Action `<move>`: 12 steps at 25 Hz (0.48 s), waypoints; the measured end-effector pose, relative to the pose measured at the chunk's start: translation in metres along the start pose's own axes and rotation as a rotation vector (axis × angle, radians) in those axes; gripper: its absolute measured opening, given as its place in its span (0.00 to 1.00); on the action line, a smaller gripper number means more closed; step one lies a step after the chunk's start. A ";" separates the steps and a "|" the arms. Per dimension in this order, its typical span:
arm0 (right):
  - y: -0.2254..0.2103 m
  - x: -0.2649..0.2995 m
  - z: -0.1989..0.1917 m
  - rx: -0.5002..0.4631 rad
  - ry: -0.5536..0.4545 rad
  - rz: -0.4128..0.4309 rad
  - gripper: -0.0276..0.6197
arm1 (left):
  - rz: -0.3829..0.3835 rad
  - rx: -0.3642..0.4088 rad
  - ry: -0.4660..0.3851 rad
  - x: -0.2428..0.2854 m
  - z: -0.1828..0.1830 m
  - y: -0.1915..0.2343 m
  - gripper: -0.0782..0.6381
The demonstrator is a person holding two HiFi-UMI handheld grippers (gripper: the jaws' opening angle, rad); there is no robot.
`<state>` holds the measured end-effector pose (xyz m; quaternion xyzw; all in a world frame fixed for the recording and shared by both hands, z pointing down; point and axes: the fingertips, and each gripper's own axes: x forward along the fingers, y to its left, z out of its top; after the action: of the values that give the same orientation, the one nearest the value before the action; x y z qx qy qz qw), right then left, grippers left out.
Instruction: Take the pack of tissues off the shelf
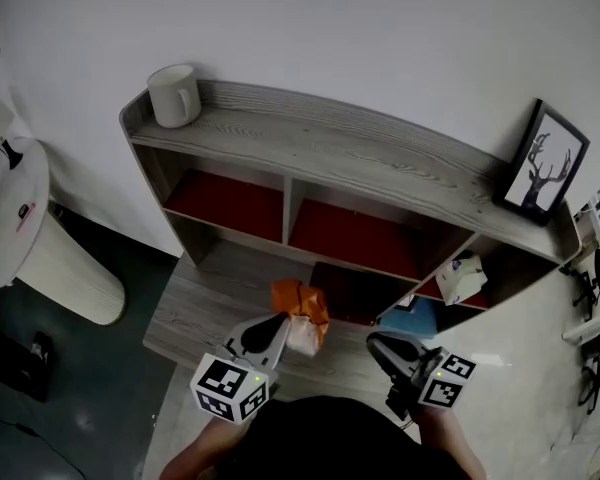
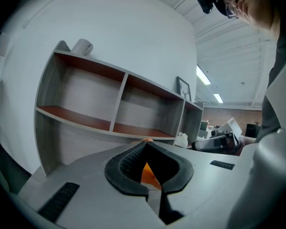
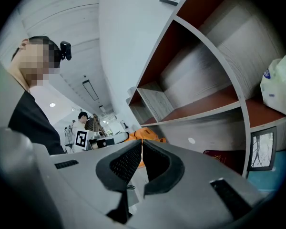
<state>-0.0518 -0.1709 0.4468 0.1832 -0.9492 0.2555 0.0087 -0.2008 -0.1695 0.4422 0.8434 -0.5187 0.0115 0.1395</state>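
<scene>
Head view, looking steeply down: two forearms reach in from the bottom edge, side by side, both tongs aimed at the shelf (image 1: 360, 158) and lying nearly level. The left gripper (image 1: 278, 326) is clamped tight on the pack of tissues (image 1: 302, 313), an orange and white bundle held out in front of the shelf's lowest level, clear of the compartments. In the left gripper view the orange wrapper (image 2: 148, 173) shows through the gap behind the pinched tips. The right gripper (image 1: 375, 340) hangs just to the right of the pack, not touching it, its jaws closed together with nothing between them. Farther back, a white bag (image 1: 462, 278) sits in the shelf's right-hand compartment. On the shelf's top board, a mug (image 1: 174, 95) stands at the left end and a framed picture (image 1: 542, 163) leans at the right end.
</scene>
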 end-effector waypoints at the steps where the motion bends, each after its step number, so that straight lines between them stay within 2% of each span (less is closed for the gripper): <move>1: 0.001 0.001 -0.001 0.003 0.004 -0.001 0.07 | 0.001 0.000 0.004 0.000 -0.002 0.002 0.13; 12: 0.007 0.012 -0.019 0.036 0.045 -0.030 0.07 | -0.002 -0.041 0.086 0.012 -0.045 0.026 0.13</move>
<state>-0.0670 -0.1599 0.4615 0.1916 -0.9413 0.2763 0.0303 -0.2125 -0.1794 0.4935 0.8397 -0.5113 0.0369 0.1790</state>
